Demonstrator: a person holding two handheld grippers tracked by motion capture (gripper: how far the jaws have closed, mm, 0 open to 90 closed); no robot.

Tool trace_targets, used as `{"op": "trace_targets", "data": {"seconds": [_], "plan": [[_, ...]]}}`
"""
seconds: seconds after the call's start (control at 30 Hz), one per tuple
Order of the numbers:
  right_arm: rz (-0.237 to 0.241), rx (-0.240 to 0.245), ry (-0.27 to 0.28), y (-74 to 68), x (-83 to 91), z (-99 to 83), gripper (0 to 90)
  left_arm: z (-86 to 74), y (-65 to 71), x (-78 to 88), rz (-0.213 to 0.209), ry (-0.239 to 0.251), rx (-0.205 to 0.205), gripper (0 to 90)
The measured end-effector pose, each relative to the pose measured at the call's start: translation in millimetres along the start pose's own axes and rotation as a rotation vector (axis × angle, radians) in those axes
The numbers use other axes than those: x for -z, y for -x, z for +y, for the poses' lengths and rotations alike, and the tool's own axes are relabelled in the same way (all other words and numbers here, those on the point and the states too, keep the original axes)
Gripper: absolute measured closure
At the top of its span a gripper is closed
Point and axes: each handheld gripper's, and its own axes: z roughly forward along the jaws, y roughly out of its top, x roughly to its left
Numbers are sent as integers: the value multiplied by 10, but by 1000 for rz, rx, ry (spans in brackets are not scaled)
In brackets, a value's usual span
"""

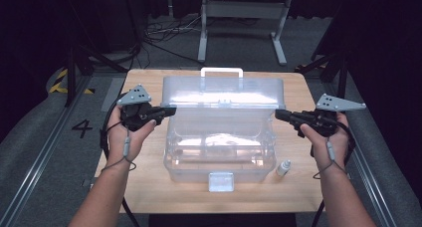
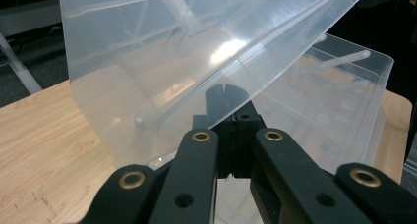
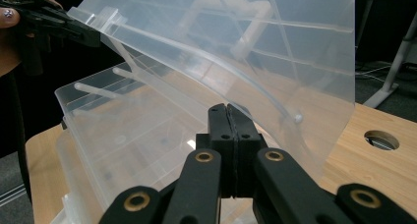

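Observation:
A clear plastic storage box stands in the middle of the wooden table. Its lid is raised partway on the far hinge, with a white handle on top. My left gripper is shut on the lid's left edge, and in the left gripper view the jaws pinch that clear edge. My right gripper is shut on the lid's right edge, its tips closed against the plastic. The left gripper also shows far off at the lid's other corner.
A small white bottle stands on the table by the box's near right corner. The box's latch hangs at the front. A round hole is in the tabletop. White desk legs stand beyond the table.

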Motion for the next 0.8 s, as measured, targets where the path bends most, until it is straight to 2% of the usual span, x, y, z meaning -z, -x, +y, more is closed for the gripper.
{"op": "trace_targets", "data": {"seconds": [0.57,0.8], "plan": [[5,-35,22,62,-73,54,900,44,-51,-27,6,11,14,898],[2,-33,19,66,-83,51,900,-15,-6,-1,13,8,-3,883]]}}
